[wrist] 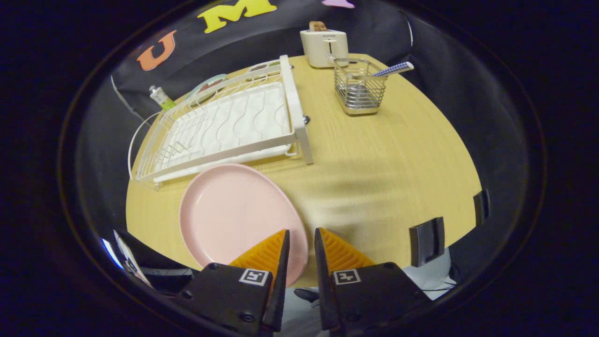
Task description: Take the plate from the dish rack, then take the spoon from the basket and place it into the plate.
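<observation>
Plate (234, 213), pink and oval, lies flat on the desk (374, 178), just ahead of our hand-held gripper (302, 238) and a little to its left; the left finger overlaps its near rim in our view, though we cannot tell whether it touches. We see the two fingers standing close together with only a narrow slot between them, and nothing sits in that slot, so the gripper holds nothing. We count one plate here. Just beyond the plate stands one white dish rack (224, 126), its wire slots bare and its near rail almost meeting the plate's far rim. Behind the rack's far side we glimpse a patterned flat thing, too hidden to name. To the right of the rack and well apart from the plate stands one wire basket (358, 91), with one spoon (395, 69) in it, its blue-checked handle leaning out over the right rim. Past the basket, at the desk's far edge, we see one cream toaster (324, 47) with something brown in its slot. At the far left corner, beside the rack, one small tube (160, 97) with a green end lies near the desk's edge. Two dark clamps (427, 240) grip the desk's near right edge.
</observation>
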The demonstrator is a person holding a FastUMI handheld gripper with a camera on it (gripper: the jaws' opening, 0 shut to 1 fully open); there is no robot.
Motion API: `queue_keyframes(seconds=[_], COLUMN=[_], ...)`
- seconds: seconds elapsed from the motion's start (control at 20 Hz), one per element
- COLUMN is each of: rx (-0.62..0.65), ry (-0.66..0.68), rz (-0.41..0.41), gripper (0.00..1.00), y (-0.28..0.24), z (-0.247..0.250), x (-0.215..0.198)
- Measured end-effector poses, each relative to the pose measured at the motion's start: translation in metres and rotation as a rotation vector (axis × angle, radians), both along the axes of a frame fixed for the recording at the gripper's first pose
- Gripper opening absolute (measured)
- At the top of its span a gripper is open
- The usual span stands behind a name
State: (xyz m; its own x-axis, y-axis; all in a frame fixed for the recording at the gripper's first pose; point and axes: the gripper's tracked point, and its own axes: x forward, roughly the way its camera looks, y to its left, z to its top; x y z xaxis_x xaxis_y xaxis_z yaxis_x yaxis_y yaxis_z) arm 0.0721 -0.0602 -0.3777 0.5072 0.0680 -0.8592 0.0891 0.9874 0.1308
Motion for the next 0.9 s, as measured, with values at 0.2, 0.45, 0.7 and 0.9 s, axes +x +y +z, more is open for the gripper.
queue_keyframes(seconds=[0.2, 0.45, 0.7, 0.9], rx=[-0.052, -0.189, -0.197, -0.183], ry=[-0.097, -0.292, -0.46, -0.578], rz=[0.027, 0.065, 0.065, 0.05], gripper=[0.54, 0.93, 0.98, 0.98], y=[-0.027, -0.068, -0.098, -0.118], z=[0.022, 0.053, 0.086, 0.108], x=[0.007, 0.021, 0.044, 0.081])
